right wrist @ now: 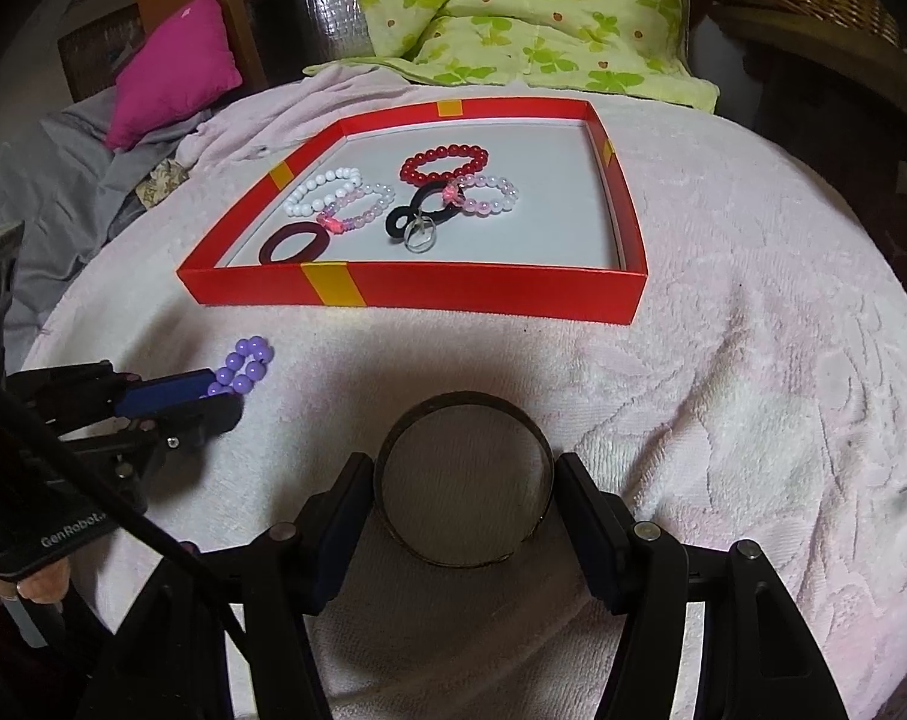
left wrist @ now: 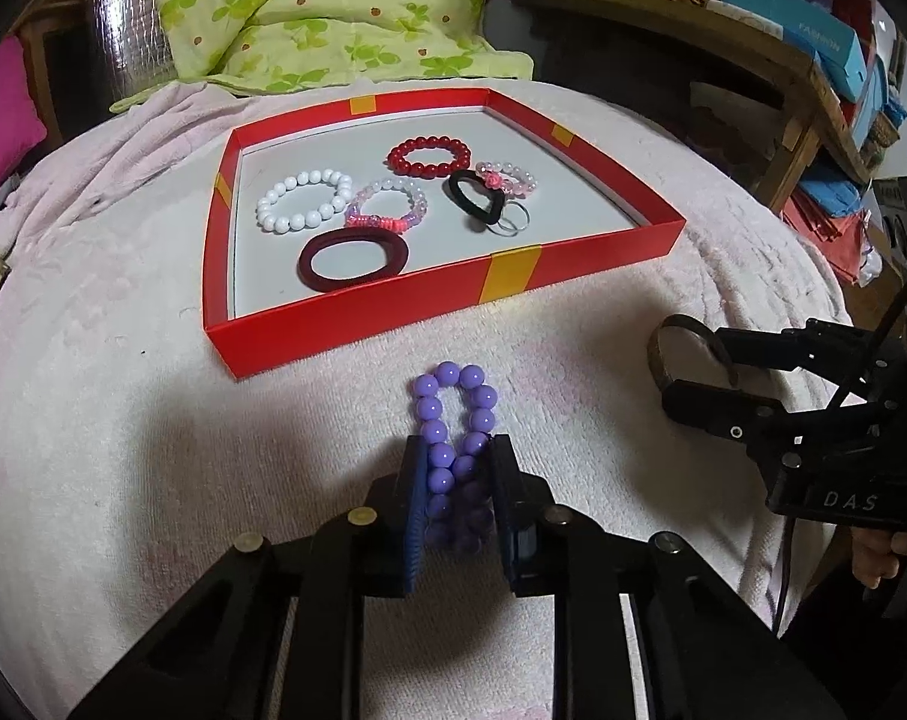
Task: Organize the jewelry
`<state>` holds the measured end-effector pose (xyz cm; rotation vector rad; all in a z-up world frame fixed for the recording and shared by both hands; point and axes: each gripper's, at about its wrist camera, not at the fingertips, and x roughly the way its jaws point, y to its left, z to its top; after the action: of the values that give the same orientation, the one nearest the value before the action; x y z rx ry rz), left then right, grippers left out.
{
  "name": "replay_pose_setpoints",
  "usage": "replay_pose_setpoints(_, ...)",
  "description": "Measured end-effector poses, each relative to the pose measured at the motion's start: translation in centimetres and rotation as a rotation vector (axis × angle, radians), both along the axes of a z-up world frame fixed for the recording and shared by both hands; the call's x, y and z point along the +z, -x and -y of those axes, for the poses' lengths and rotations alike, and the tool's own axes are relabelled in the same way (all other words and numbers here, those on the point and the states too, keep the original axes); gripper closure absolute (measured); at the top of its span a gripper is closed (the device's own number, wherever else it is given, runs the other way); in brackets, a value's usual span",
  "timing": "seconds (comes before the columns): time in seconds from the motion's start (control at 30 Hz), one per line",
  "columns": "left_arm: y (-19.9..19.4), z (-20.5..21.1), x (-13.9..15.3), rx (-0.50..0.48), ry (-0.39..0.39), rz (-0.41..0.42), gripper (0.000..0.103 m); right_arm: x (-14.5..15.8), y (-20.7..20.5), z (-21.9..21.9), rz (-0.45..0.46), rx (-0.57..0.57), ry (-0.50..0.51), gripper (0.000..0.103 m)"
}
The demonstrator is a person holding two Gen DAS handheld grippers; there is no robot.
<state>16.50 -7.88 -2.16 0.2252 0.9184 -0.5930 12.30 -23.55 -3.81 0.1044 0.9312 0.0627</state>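
- My left gripper [left wrist: 456, 480] has its pads squeezed onto the purple bead bracelet [left wrist: 453, 420], flattened to a narrow loop on the towel [left wrist: 153, 420].
- My right gripper [right wrist: 462, 510] brackets the metal bangle [right wrist: 462, 480], both pads against its sides.
- Step: picking up.
- Next, I judge, lift both clear and carry them over the near wall of the red tray [left wrist: 393, 324], beyond.
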Motion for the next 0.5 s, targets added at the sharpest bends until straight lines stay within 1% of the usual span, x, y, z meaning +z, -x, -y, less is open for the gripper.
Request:
replay_pose_setpoints(0.23,0.0,-0.4,0.5,0.006,0.014,-0.005,0.081,0.5,-0.1,0.5,0.009,-0.042,-0.029,0.039)
replay_pose_setpoints(0.33,0.2,-0.6,1.1,0.009,0.021,0.008,0.081,0.7,-0.2,0.8,0.01,-0.071,-0.04,0.039)
replay_pose_setpoints(0.37,0.2,-0.7,1.3,0.009,0.024,0.013,0.085,0.8,-0.2,0.9,0.011,-0.079,-0.045,0.039)
replay_pose_setpoints(0.4,0.3,-0.7,1.5,0.005,0.029,0.011,0.097,0.9,-0.2,1.0,0.013,-0.088,-0.049,0.039)
replay_pose_setpoints(0.5,0.7,-0.9,2.0,-0.001,0.037,0.023,0.097,1.1,-0.3,1.2,0.011,-0.113,-0.061,0.039)
